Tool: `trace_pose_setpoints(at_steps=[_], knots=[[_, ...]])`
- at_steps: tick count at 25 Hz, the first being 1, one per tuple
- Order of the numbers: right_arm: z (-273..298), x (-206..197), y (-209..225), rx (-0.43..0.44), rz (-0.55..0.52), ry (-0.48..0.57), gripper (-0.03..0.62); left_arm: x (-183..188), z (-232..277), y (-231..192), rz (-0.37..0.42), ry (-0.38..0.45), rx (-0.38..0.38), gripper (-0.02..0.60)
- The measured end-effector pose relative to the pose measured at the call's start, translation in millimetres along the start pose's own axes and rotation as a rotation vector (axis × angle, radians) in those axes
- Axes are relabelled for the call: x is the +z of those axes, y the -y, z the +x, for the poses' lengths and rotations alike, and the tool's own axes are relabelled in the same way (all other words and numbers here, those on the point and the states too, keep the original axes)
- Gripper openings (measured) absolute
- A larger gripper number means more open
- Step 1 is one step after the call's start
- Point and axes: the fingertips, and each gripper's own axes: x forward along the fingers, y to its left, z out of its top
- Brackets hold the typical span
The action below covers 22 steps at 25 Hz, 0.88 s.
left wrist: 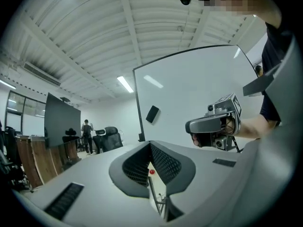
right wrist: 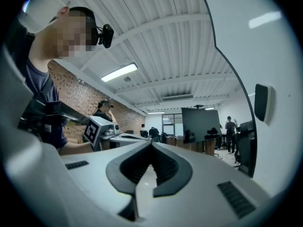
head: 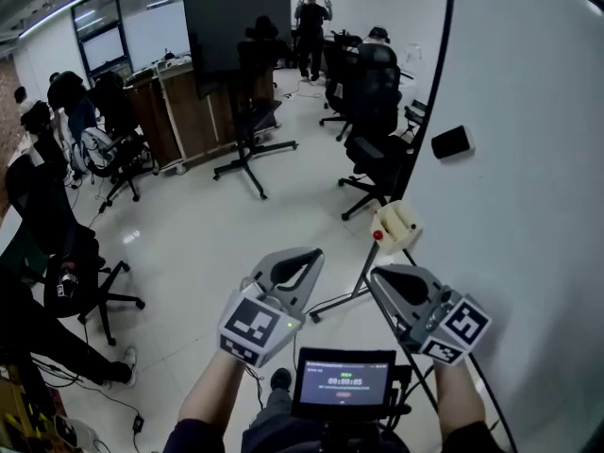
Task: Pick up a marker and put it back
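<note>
Now, left gripper (head: 314,253): jaws closed together, holding nothing
Right gripper (head: 375,274): jaws closed together, empty
Whiteboard (head: 528,253): stands at the right side

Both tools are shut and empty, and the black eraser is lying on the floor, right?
No. The black eraser is stuck on the whiteboard, not lying on the floor, as the head view shows. The left tool and right tool are indeed shut and empty.
</note>
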Motion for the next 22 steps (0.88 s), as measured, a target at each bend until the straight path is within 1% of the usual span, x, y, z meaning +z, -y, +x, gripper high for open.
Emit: trace_pose_setpoints(at_steps=[4, 6, 8, 10, 13, 16, 19, 22], knots=[[47.9, -2.9, 27.6, -0.082, 0.018, -0.009, 0.009, -4.8, 18.7, -52.1, -0.007, 0.015, -0.064, 0.000], [71.5, -2.9, 39.7, -0.133, 0.003, -0.020, 0.009, -6.3, 27.4, -76.6, -0.014, 0.013, -0.105, 0.000], [88.5, -4.6, 51.3, -0.183, -0.014, -0.044, 0.009, -8.2, 36.9, -94.9, -0.013, 0.016, -0.145, 0.000], [96.8, -7.6, 60.5, -0.241, -0.036, -0.065, 0.009, -11.8, 45.5, -104.3, -0.021, 0.019, -0.186, 0.000], [101.0, -11.8, 73.9, -0.315, -0.067, -0.086, 0.009, -17.9, 62.0, -110.2, -0.034, 0.024, -0.248, 0.000], [96.3, -13.5, 90.0, -0.365, -0.070, -0.101, 0.009, -21.4, 86.0, -105.5, -0.041, 0.030, -0.315, 0.000], [79.5, -7.7, 115.3, -0.432, -0.079, -0.101, 0.009, -14.8, 113.7, -93.7, -0.039, 0.042, -0.371, 0.000], [57.3, -4.8, 144.3, -0.480, -0.097, -0.093, 0.009, -12.1, 142.5, -80.6, -0.027, 0.040, -0.404, 0.000]])
